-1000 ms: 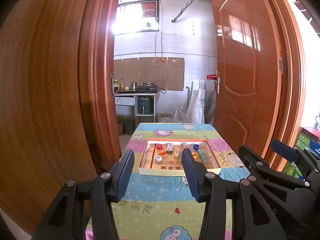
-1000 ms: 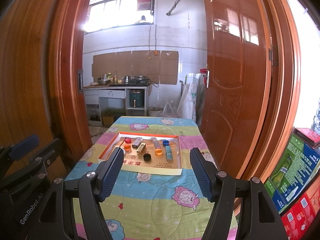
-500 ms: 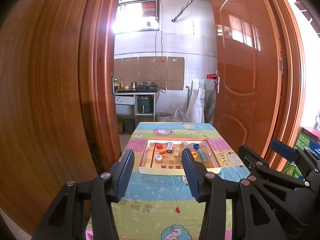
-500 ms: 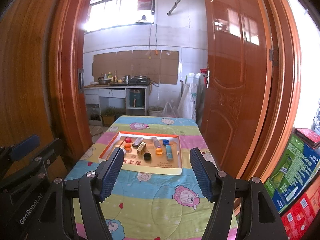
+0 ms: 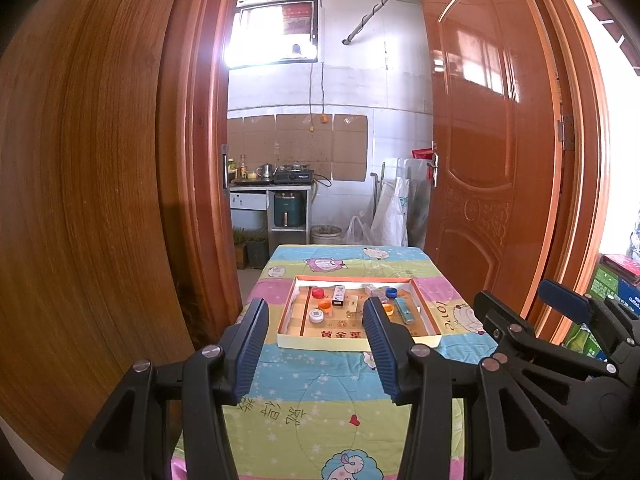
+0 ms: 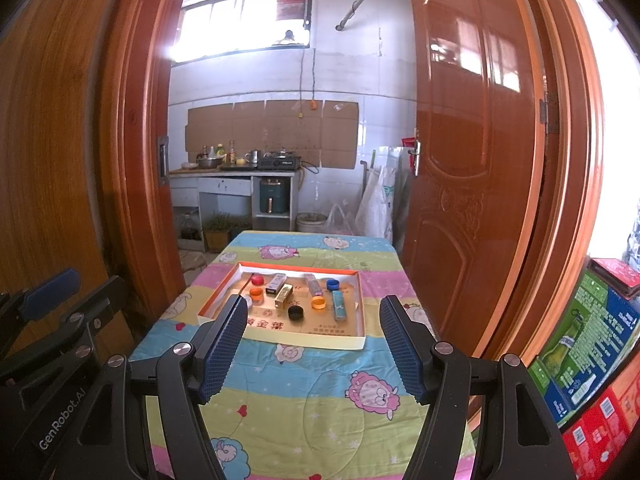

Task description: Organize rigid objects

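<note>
A shallow cardboard tray [image 5: 320, 343] [image 6: 304, 338] lies mid-table. In it are a red cap [image 6: 257, 279], an orange cap [image 6: 256, 295], a black cap [image 6: 295, 312], a blue cap [image 6: 333, 284], a gold box [image 6: 283, 295], a teal lighter [image 6: 339, 305] and a white cap [image 5: 316, 315]. My left gripper [image 5: 316, 304] [image 6: 84, 288] hangs open and empty over the table's near part, short of the tray. To its right, my right gripper [image 6: 313, 304] [image 5: 524, 306] is open wider and also empty.
A cartoon-print cloth covers the table [image 6: 304, 392]. A wooden door frame [image 5: 192, 200] stands close on the left, and an open wooden door [image 6: 472, 160] on the right. Printed cartons [image 6: 592, 344] are stacked at the right. A kitchen counter [image 6: 232, 172] lies beyond the table.
</note>
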A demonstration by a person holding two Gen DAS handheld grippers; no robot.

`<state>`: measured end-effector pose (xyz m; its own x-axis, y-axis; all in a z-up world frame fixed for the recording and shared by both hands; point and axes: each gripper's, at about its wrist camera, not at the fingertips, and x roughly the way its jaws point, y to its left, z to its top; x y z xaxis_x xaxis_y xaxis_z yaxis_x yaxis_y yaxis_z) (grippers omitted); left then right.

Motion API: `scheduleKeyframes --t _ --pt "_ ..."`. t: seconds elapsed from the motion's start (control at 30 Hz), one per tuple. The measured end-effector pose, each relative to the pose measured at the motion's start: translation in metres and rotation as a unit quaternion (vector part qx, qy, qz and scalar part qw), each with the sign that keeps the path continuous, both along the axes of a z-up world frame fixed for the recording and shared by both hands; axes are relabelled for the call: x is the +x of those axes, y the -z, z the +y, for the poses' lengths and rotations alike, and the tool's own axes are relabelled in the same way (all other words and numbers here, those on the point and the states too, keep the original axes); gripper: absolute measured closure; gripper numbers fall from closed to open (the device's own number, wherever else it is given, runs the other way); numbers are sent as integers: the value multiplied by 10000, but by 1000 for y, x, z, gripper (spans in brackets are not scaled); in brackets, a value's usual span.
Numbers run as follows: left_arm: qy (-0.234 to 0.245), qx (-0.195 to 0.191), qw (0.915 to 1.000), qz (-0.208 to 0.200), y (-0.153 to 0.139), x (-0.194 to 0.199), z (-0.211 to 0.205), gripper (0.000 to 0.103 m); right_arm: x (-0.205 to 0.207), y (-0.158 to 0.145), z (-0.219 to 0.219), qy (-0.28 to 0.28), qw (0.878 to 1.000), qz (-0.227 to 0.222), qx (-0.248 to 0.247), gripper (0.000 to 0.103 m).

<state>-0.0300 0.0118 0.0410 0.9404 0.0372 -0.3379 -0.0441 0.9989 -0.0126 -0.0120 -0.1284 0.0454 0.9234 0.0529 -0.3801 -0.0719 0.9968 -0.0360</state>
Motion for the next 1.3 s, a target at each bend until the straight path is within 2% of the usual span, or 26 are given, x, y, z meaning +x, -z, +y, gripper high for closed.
scheduleKeyframes --t 1.3 --pt "25 11 10000 39 0 2 0 54 1 1 2 -20 10000 33 0 33"
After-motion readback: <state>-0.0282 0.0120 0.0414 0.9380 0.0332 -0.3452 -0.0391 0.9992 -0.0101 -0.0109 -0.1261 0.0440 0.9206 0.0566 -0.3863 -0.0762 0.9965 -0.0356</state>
